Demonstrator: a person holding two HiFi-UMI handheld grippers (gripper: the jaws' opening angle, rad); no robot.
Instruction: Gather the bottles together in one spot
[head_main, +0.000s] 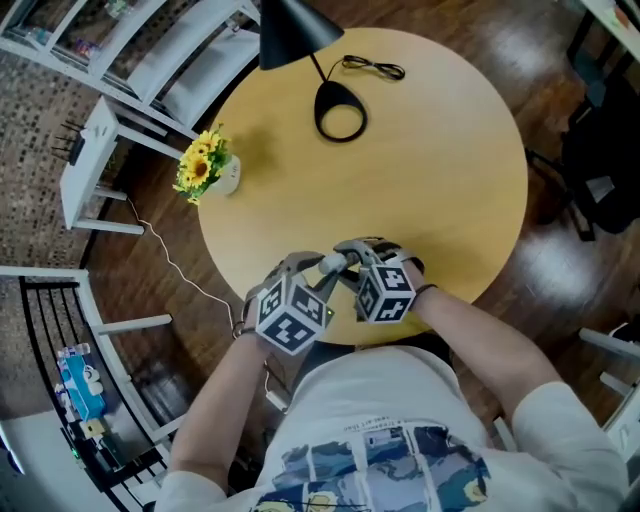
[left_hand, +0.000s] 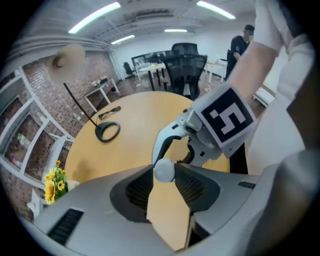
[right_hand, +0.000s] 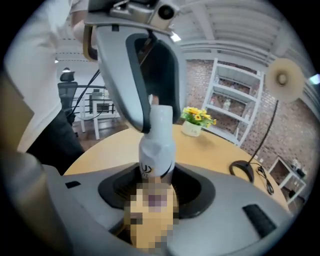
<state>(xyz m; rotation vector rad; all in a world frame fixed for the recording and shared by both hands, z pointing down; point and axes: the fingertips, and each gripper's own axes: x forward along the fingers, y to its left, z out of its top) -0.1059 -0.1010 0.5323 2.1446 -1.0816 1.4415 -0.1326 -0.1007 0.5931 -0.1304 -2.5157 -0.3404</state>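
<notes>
Since both hands crowd the near edge of the bench (head_main: 440, 150), I read this from the gripper views. My right fingers (right_hand: 192, 190) stand about half open and are clamped on the body of a small white bottle (right_hand: 156, 145). It sits deep between the pads and rises out of them, long axis crosswise to the fingers, cap (right_hand: 161, 114) uppermost. My left fingers (left_hand: 132, 192), set a little narrower, point steeply down and pinch that cap at their very tips, so from there I look almost along the bottle's axis and see only the round top. Whether the base rests on the bench I can't tell. No other bottle shows on the bench, only a lamp base (head_main: 340, 110) and a flower pot (head_main: 228, 175) well beyond the fingertips. By my judgement the right hand has the firmer hold and should carry, while the left merely steadies and ought to let go upward along the axis.
</notes>
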